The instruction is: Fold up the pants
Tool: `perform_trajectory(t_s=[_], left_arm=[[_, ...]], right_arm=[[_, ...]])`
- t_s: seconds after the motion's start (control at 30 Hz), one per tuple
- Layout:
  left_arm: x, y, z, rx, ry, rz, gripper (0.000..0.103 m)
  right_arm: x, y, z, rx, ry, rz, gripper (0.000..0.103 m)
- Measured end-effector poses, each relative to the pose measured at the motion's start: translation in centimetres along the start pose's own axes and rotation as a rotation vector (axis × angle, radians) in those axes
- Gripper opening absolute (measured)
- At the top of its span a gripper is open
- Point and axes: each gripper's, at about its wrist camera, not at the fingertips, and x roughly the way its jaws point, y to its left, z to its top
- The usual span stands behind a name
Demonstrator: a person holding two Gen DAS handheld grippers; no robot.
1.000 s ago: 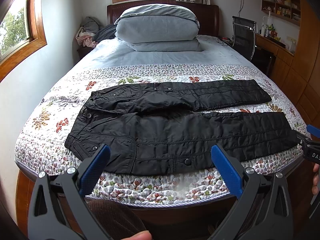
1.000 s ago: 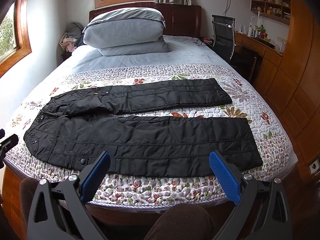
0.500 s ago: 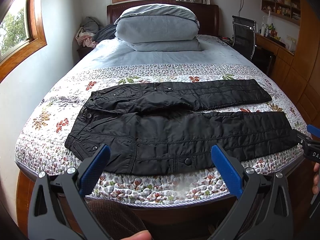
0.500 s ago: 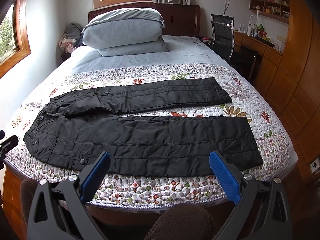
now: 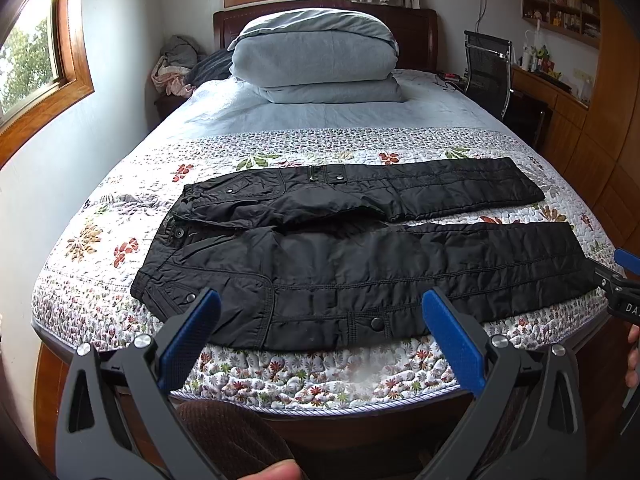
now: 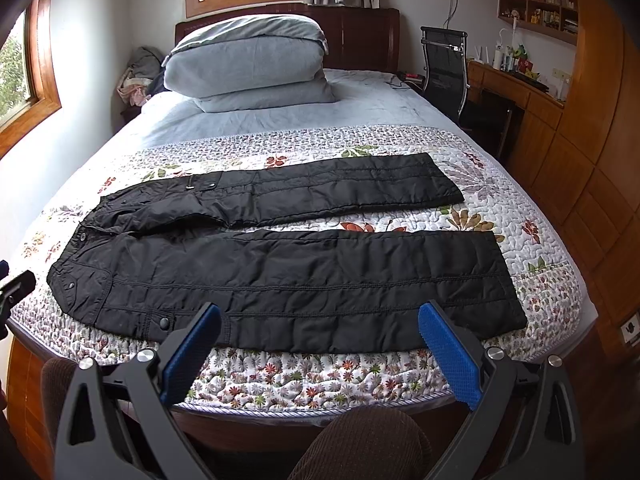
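Note:
Black quilted pants (image 5: 360, 256) (image 6: 280, 272) lie flat across the foot of the bed, waistband to the left, both legs stretched to the right with a strip of quilt between them. My left gripper (image 5: 320, 312) hovers open just in front of the bed's near edge, over the waist end and near leg. My right gripper (image 6: 320, 328) hangs open in front of the near leg's lower half. Neither touches the cloth. The right gripper's tip (image 5: 620, 284) shows at the left wrist view's right edge.
The flowered quilt (image 5: 320, 372) covers the bed's foot; a folded grey duvet (image 5: 316, 64) sits at the head. A black chair (image 6: 444, 68) and wooden desk (image 6: 520, 92) stand right of the bed. Knees in brown corduroy (image 6: 360, 444) are below the grippers.
Hardly anything differs. Both grippers stay open in front of the bed, and the right wrist view has drifted very slightly.

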Motion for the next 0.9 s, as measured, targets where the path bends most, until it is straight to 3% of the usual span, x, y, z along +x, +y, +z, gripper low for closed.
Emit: perform_trajectory(t_s=[0.9], left_arm=[[0.06, 0.02, -0.13, 0.006, 0.000, 0.004, 0.101]], right_arm=[[0.23, 0.03, -0.31, 0.004, 0.004, 0.001, 0.100]])
